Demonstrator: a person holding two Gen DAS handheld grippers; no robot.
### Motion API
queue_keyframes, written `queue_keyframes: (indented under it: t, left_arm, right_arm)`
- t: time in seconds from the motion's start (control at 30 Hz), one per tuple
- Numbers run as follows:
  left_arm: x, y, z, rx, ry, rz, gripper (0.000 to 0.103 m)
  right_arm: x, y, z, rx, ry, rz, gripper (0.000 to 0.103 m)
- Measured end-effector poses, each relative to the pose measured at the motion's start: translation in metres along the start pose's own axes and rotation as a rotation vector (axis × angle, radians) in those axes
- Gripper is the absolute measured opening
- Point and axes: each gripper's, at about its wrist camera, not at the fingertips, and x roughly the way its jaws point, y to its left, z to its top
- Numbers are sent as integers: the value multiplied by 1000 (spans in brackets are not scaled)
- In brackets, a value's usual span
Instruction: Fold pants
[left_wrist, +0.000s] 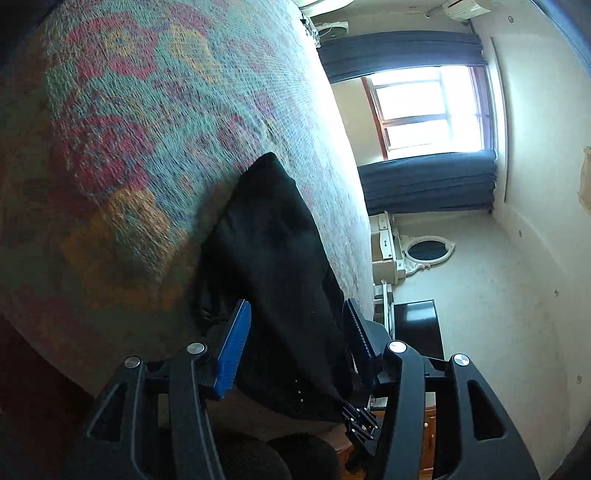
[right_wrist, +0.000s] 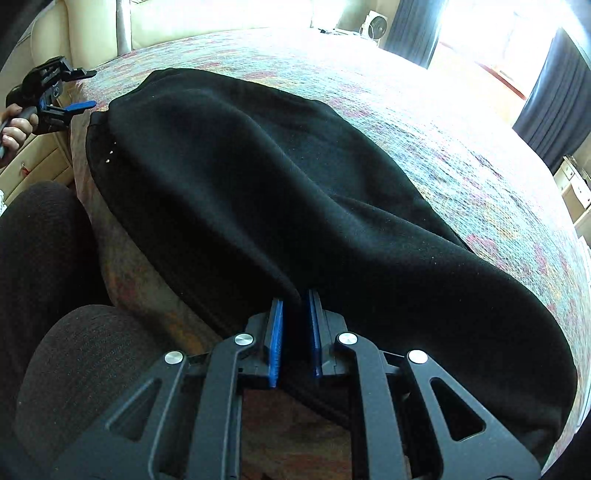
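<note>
Black pants (right_wrist: 277, 177) lie spread across a bed with a flowered cover (right_wrist: 443, 129), one end hanging over the near edge. My right gripper (right_wrist: 295, 297) is shut on a pinch of the black fabric at that near edge. My left gripper (right_wrist: 86, 90) is held by a hand (right_wrist: 14, 129) at the far left, its blue fingers apart and just off the pants' left end, with nothing between them. In the left wrist view the left gripper (left_wrist: 295, 306) stands open, looking along the pants (left_wrist: 273, 240) and the cover (left_wrist: 147, 129).
The person's legs in dark trousers (right_wrist: 55, 295) press against the bed's near side. A cream headboard (right_wrist: 92, 29) rises at the far left. Across the room are a bright window (left_wrist: 432, 110) with dark curtains, a white dresser with an oval mirror (left_wrist: 424, 251) and a dark screen (left_wrist: 417, 328).
</note>
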Motion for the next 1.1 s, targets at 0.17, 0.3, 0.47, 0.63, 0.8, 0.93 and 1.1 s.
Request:
queue_keyframes:
  t: [0.17, 0.3, 0.47, 0.63, 0.8, 0.93, 1.1]
  left_arm:
    - [25, -8, -7, -13, 9, 98, 60]
    - [40, 0, -13, -62, -7, 167, 60]
    - [45, -5, -4, -88, -89, 182, 58]
    - [61, -1, -3, -104, -93, 285, 9]
    - [43, -15, -7, -120, -120, 277, 8]
    - [29, -35, -13, -80, -138, 272, 8]
    - [24, -22, -24, -87, -109, 317, 9]
  right_arm:
    - [2, 0, -1, 1, -1, 0, 13]
    - [3, 0, -1, 3, -4, 4, 13]
    - [2, -2, -6, 0, -9, 6, 13]
    - [0, -2, -7, -3, -13, 6, 13]
    - [-11, -1, -5, -11, -27, -2, 13]
    - [-33, 4, -6, -20, -71, -22, 13]
    - [-45, 12, -19, -34, -53, -6, 13]
